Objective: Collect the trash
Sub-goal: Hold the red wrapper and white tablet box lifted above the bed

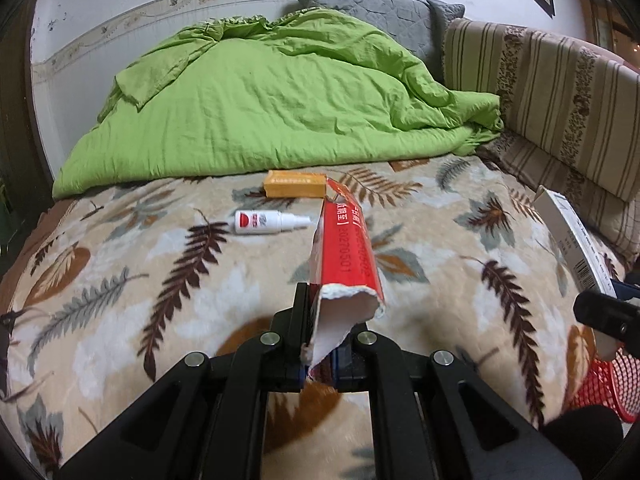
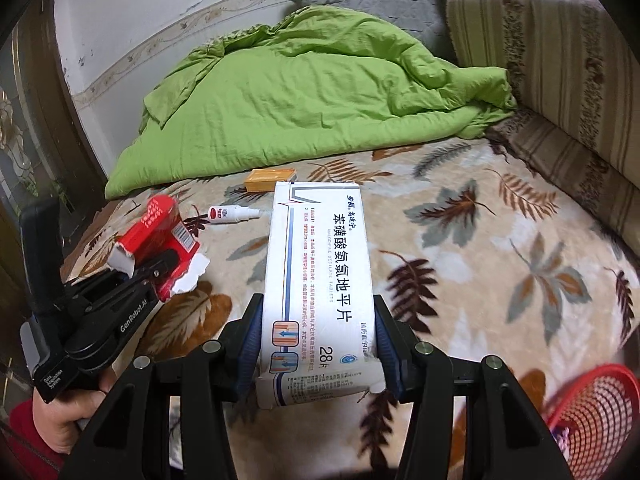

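I have both pieces of trash lifted above the bed, my left gripper (image 1: 324, 340) clenched on the torn red box (image 1: 344, 256) and my right gripper (image 2: 318, 344) on the white tablet box (image 2: 318, 280), so next I judge both go to the red basket (image 2: 592, 420) at my right.

- red box (image 1: 346, 256): glossy card, torn white edge, in left gripper (image 1: 324, 344)
- white box (image 2: 318, 280): smooth matt card, between right gripper (image 2: 318, 344) pads
- blanket (image 1: 440, 248) beneath: fuzzy fleece
- basket (image 2: 596, 420) right: red plastic mesh
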### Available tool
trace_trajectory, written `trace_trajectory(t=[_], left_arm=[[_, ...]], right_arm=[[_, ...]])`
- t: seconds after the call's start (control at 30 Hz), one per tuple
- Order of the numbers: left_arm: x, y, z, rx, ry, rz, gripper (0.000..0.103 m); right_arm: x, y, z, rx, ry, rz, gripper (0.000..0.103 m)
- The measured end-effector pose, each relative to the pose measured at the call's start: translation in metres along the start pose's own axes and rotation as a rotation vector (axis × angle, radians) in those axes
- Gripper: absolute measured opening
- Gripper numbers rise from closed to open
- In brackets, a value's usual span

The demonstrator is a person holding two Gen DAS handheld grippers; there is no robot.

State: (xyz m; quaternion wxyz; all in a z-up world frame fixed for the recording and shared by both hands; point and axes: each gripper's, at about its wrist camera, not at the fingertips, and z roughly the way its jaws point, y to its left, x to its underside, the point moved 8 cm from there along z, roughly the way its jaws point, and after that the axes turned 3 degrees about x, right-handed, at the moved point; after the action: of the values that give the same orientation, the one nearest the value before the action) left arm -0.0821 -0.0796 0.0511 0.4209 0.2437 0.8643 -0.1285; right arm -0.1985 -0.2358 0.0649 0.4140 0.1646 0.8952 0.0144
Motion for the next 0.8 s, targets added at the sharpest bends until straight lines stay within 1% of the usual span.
trace_trajectory(t=[0.23,0.43,0.8], left_arm=[[0.006,-0.019,-0.027,0.002,-0.016,0.041,0.008],[0.006,-0.042,-0.041,0.025,-0.022,0.080,0.008],[-0.001,-0.094,-0.054,0.074,-0.038,0.169,0.008]], right_arm=[[0.016,-0.008,-0.031,-0.021,-0.003,0.009,0.055],[0.030,-0.017,-0.053,-0.018,-0.005,0.010,0.055],[0.046,-0.071,-0.080,0.039,-0.011,0.101,0.055]])
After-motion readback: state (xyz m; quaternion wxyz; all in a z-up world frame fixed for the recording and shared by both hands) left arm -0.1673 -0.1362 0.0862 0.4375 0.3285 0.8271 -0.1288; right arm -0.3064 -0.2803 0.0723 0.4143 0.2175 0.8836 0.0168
